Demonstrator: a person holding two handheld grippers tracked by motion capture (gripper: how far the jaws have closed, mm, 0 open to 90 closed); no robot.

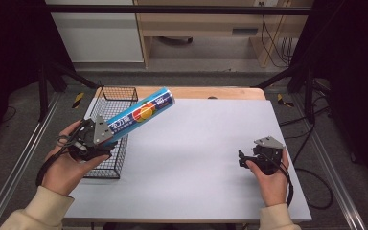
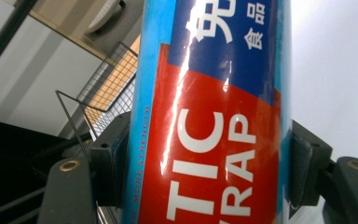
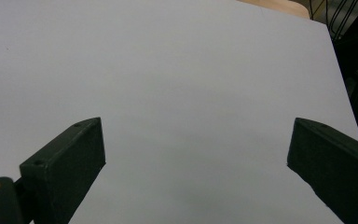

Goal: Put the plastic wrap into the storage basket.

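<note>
Over the wire basket (image 1: 109, 125), left gripper (image 1: 100, 139) fingers clench the wrap tube (image 1: 141, 115), hiding its lower end; right gripper (image 1: 245, 158) fingers spread.

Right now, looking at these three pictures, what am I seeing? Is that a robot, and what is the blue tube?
No robot: a person holds a hand-held clamp in each hand. One picture looks down from above; the other two come from small cameras riding on each clamp. The left gripper is shut on a blue and red plastic wrap box, lifted at a slant above a black wire basket. The right gripper hangs open, holding nothing, over the white table.
</note>
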